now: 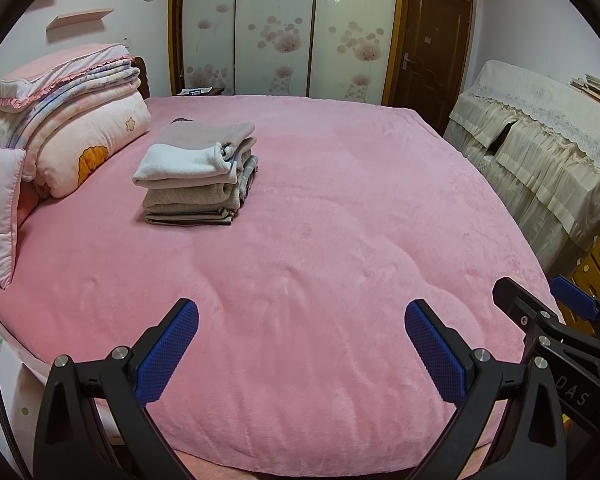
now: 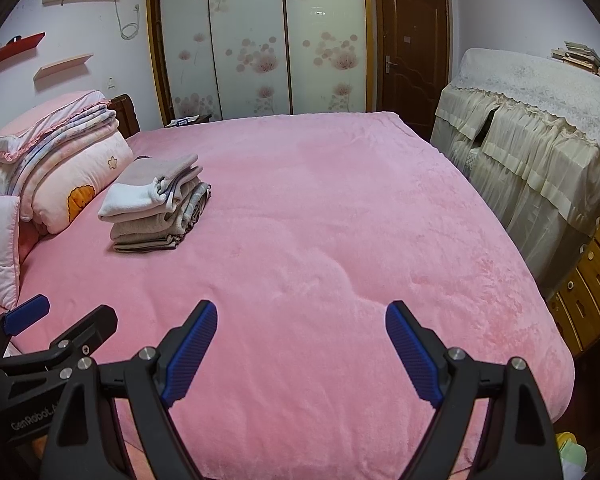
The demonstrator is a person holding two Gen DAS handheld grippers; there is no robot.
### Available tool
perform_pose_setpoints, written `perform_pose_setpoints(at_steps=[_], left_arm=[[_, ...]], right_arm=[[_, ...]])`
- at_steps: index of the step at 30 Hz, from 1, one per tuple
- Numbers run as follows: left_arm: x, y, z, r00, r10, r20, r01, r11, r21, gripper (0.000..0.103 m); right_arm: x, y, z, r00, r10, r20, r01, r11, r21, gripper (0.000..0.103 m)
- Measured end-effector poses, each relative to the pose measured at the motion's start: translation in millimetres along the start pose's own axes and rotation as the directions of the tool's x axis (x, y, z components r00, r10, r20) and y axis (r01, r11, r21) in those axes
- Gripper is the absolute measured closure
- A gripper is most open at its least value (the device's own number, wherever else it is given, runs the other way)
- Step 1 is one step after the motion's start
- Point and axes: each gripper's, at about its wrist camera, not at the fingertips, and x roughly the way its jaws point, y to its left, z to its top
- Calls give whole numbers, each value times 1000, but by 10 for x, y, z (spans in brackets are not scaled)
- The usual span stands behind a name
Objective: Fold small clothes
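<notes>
From the left wrist view, the left gripper [image 1: 302,316] is spread wide with nothing between its blue pads [image 1: 168,354]. It hangs over the near edge of a big bed with a pink blanket [image 1: 340,208]. A neat pile of folded clothes [image 1: 198,172] sits on the blanket, far from the gripper, up near the left side. The top piece is white and soft pink. Just left of the pile lie folded quilts [image 1: 80,120] and a pillow [image 1: 0,208]. The right gripper [image 1: 556,304] peeks in at the right edge. Behind the bed are a wardrobe [image 1: 276,28] with flowers on its doors and a brown door [image 1: 432,48].

From the right wrist view, the right gripper [image 2: 302,318] is also spread wide and holds nothing. It hangs above the pink blanket [image 2: 340,220] too. The pile of folded clothes [image 2: 156,204] rests far off to the left, beside the quilts [image 2: 60,160]. The left gripper [image 2: 56,316] shows at the left edge. A cupboard under a lace cover [image 2: 540,128] stands right of the bed.
</notes>
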Motion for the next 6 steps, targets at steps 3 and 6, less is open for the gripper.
perform_pose_setpoints(at_steps=[3,6], left_arm=[[6,2,-2,1000,0,-3,0,1000,-1,0],[9,5,-2,1000,0,-5,0,1000,-1,0]], right_arm=[[1,-24,-35,1000,0,0,0,1000,0,16],[2,-11,-19,1000,-1,-1,1,1000,0,16]])
